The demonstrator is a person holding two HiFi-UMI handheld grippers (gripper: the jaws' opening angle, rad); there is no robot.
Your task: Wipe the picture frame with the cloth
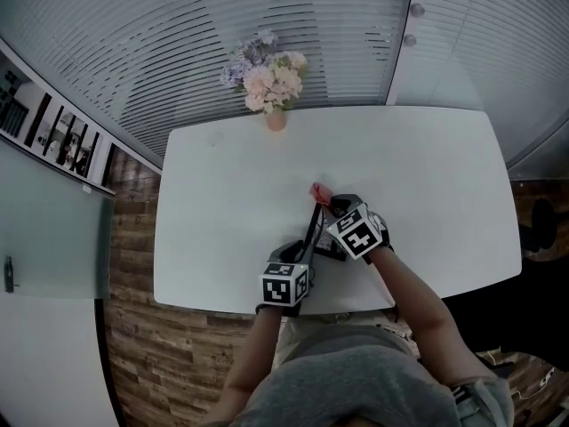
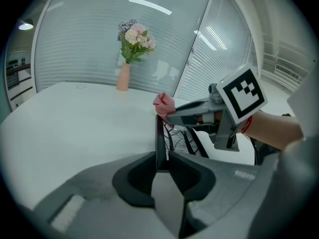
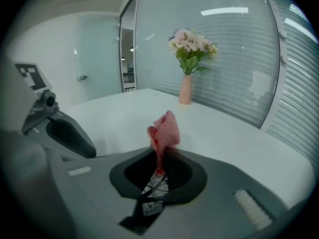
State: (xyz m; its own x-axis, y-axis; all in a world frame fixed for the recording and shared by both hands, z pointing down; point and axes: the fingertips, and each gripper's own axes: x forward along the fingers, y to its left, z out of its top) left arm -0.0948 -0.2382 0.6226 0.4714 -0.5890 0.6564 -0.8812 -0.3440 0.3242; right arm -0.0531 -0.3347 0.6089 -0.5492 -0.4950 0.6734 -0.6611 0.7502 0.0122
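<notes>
Office: blind-striped glass walls [image 1: 178, 34], white table [image 1: 222, 238]

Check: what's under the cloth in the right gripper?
The picture frame, its black-and-white pattern showing below the cloth. The right gripper hides any contact between them.

Left tool [image 2: 160, 157] and right tool [image 3: 159, 164] both clamped shut, close together.

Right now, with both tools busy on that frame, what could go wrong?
The left gripper pinches only the thin edge of the black picture frame; wiping pressure may twist it loose. The right gripper holds the pink mesh cloth by one end, so it might slip out.
</notes>
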